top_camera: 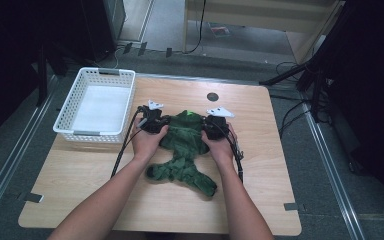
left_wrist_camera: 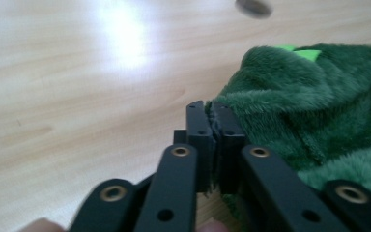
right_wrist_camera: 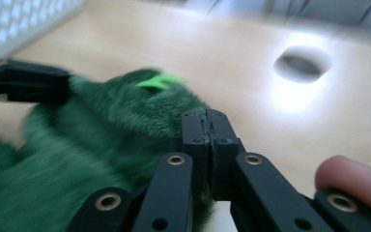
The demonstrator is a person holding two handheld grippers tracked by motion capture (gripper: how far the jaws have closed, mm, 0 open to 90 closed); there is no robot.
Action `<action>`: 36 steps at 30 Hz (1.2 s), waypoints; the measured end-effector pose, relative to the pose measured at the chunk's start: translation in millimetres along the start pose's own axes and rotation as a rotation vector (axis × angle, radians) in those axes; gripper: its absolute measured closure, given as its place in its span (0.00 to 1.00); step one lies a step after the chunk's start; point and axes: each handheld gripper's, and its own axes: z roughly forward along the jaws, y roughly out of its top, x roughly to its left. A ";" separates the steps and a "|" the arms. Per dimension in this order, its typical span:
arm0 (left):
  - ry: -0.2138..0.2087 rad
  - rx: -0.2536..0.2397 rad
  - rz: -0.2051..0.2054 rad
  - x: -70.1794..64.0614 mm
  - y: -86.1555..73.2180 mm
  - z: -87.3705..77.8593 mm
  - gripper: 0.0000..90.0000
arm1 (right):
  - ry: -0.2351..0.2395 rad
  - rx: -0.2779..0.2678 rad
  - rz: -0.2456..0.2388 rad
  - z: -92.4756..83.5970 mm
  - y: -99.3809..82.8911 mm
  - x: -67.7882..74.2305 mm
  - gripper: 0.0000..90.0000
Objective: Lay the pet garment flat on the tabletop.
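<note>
A green fleece garment [top_camera: 182, 150] lies crumpled at the centre of the desk [top_camera: 260, 165] in the high view, its upper edge between the two grippers and its lower part trailing toward the lower middle of the frame. The left gripper [top_camera: 153, 120] sits at the garment's upper left edge, the right gripper [top_camera: 215, 125] at its upper right edge, each held in a hand coming up from the bottom.

In the left gripper view the jaws are pressed together on a thin edge of fleece [left_wrist_camera: 319, 111] at the frame's centre, the rest of the cloth spreading to the right. In the right gripper view the jaws are likewise pinched on the fleece [right_wrist_camera: 106, 145], which spreads to the left. A white basket [top_camera: 97, 105] stands at the desk's upper left corner, apart from the garment.
</note>
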 end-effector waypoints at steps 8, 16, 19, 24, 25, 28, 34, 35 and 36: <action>-0.100 -0.067 -0.064 6.5 -15.5 -28.9 0.58 | 0.100 0.005 0.156 -30.2 -19.0 -20.3 0.67; -0.169 0.000 -0.082 1.3 -45.8 -41.9 0.65 | 0.172 0.039 0.137 -58.3 -54.7 -14.5 0.74; -0.190 0.027 -0.091 -0.2 -49.5 -37.2 0.68 | 0.196 0.077 0.142 -47.2 -59.2 -8.9 0.73; -0.236 0.079 -0.091 4.5 -48.2 -41.5 0.91 | 0.220 0.132 0.139 -34.6 -63.0 1.1 0.88; -0.248 0.090 -0.091 6.3 -47.5 -43.8 0.92 | 0.231 0.132 0.140 -36.0 -62.3 2.0 0.91; -0.254 0.107 -0.083 10.2 -47.0 -48.0 0.94 | 0.242 0.112 0.147 -41.6 -60.0 1.2 0.94; -0.230 0.145 -0.041 15.4 -50.9 -52.7 0.96 | 0.223 0.141 0.179 -50.2 -63.3 -10.0 0.96; -0.220 0.144 -0.035 14.0 -51.0 -53.0 0.96 | 0.214 0.156 0.171 -50.0 -65.4 -10.1 0.96; -0.214 0.146 -0.027 13.0 -50.6 -53.0 0.96 | 0.211 0.163 0.168 -49.7 -67.1 -9.7 0.96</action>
